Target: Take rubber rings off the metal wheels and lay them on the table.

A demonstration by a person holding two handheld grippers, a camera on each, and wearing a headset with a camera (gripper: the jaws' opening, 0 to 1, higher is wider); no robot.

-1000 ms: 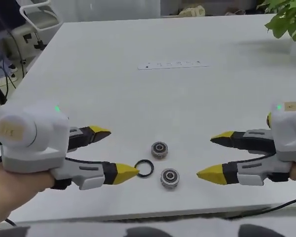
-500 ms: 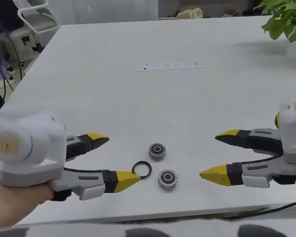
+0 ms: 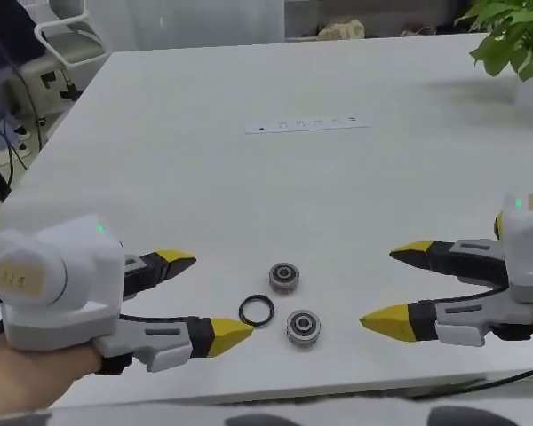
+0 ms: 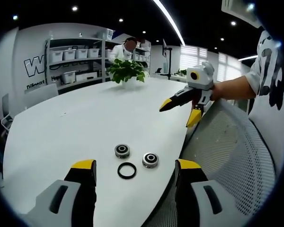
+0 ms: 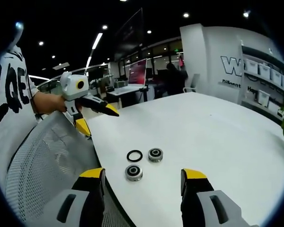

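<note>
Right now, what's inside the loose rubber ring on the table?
Only bare table shows through the rubber ring; both metal wheels lie outside it. Beneath its band is covered.

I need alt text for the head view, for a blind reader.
A loose rubber ring and two metal wheels, one farther, one nearer, lie on the white table between the left gripper and right gripper, both open.

Seemingly, left gripper (image 3: 222, 295) eased off rubber ring (image 3: 256, 311)

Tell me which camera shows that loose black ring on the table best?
The head view: it looks down on the ring, so its open circle reads clearly. Both gripper views show it flattened into a low oval.
</note>
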